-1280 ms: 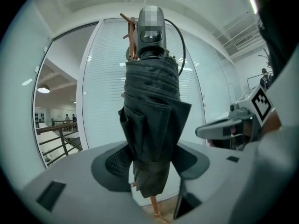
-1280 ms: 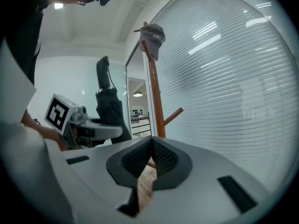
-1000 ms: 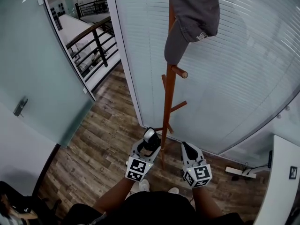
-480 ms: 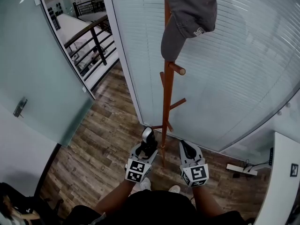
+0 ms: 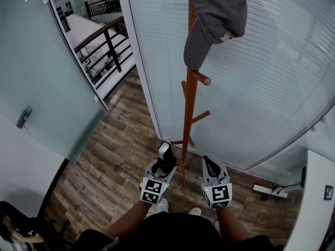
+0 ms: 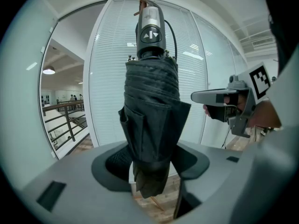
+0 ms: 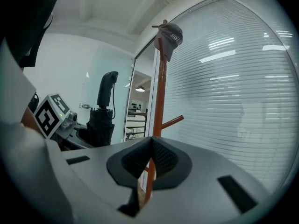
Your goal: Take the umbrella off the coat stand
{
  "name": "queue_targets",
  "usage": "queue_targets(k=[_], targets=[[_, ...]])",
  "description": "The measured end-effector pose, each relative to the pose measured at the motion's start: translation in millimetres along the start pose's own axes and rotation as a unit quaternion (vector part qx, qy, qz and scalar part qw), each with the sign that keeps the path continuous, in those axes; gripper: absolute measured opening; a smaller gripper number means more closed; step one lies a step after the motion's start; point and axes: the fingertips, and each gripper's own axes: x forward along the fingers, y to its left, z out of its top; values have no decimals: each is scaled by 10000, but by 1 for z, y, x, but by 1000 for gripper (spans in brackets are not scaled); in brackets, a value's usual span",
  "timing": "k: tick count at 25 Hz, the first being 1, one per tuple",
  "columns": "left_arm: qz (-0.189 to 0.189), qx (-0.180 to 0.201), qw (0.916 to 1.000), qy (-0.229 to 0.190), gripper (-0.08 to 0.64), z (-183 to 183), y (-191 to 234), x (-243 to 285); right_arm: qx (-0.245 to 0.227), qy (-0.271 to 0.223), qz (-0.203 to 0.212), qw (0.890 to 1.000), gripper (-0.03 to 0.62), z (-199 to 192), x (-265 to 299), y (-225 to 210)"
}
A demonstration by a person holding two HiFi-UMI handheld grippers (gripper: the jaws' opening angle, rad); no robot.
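Slatted glass walls (image 5: 272,88) and a plank floor (image 5: 118,158) surround the tall wooden coat stand (image 5: 188,114), which has a grey cap (image 5: 217,14) on top. Just left of the pole, low down, the folded black umbrella (image 6: 152,111) stands upright with its handle up. Its long axis runs parallel to the pole, apparently clear of every peg. The left gripper (image 6: 154,169) has its jaws pinching the canopy's lower end, so drawing it leftward should free it. The right gripper (image 7: 149,164), across the pole, has its jaws pressed together on nothing.

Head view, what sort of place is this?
Probably an office corridor: a glass partition with horizontal blinds, a frosted glass door, and a railed walkway beyond. A wooden coat stand stands by the glass.
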Motion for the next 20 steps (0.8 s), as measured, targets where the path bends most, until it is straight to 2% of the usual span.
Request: queue_targets(k=[5, 11, 20], targets=[[-79, -184, 9997, -137, 258, 13, 2, 1, 28, -18, -2, 10000, 3, 3, 1, -1], [-30, -53, 9995, -313, 258, 29, 4, 0, 84, -30, -27, 10000, 5, 3, 1, -2], [-102, -105, 9994, -322, 258, 27, 4, 1, 205, 74, -59, 9997, 5, -6, 2, -4]])
